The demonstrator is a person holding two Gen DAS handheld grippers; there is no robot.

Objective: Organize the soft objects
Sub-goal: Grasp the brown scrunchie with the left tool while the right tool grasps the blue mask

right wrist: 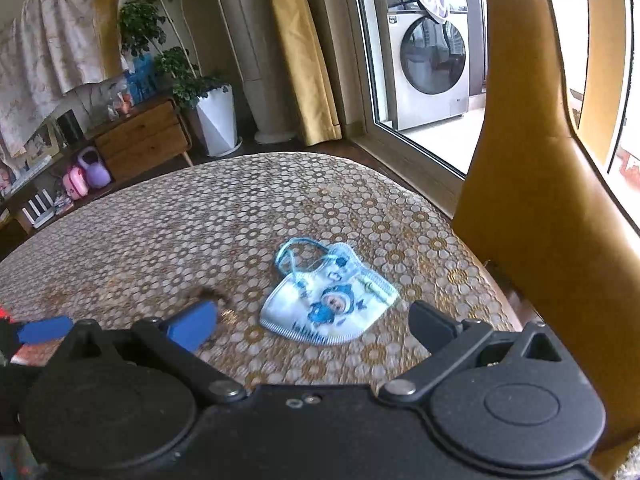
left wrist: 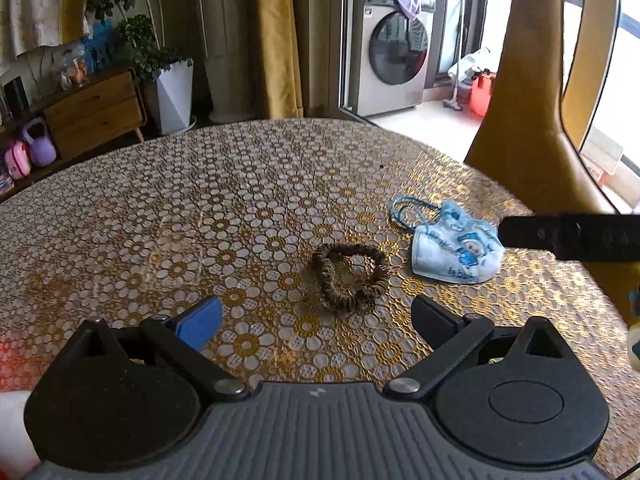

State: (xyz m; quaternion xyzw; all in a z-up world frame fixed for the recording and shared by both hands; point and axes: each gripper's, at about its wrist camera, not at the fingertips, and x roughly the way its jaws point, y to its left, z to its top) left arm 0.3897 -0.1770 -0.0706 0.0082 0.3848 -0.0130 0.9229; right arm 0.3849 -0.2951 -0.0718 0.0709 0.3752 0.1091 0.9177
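Note:
A brown scrunchie [left wrist: 350, 276] lies on the round table [left wrist: 200, 208], just ahead of my left gripper [left wrist: 316, 326], which is open and empty. A white and blue child's face mask [left wrist: 454, 246] with blue ear loops lies to the right of the scrunchie. In the right wrist view the mask [right wrist: 328, 304] lies directly ahead, between the fingers of my open, empty right gripper [right wrist: 314, 330]. The scrunchie [right wrist: 210, 296] shows there partly hidden behind the blue left pad. A finger of the right gripper [left wrist: 568, 236] enters the left wrist view from the right.
The table has a gold and white flower-patterned cloth [right wrist: 180, 232]. A tan chair back [right wrist: 532, 200] stands at the table's right edge. Beyond are a wooden cabinet [left wrist: 96, 110], a potted plant [left wrist: 172, 92], yellow curtains [left wrist: 276, 40] and a washing machine [left wrist: 396, 48].

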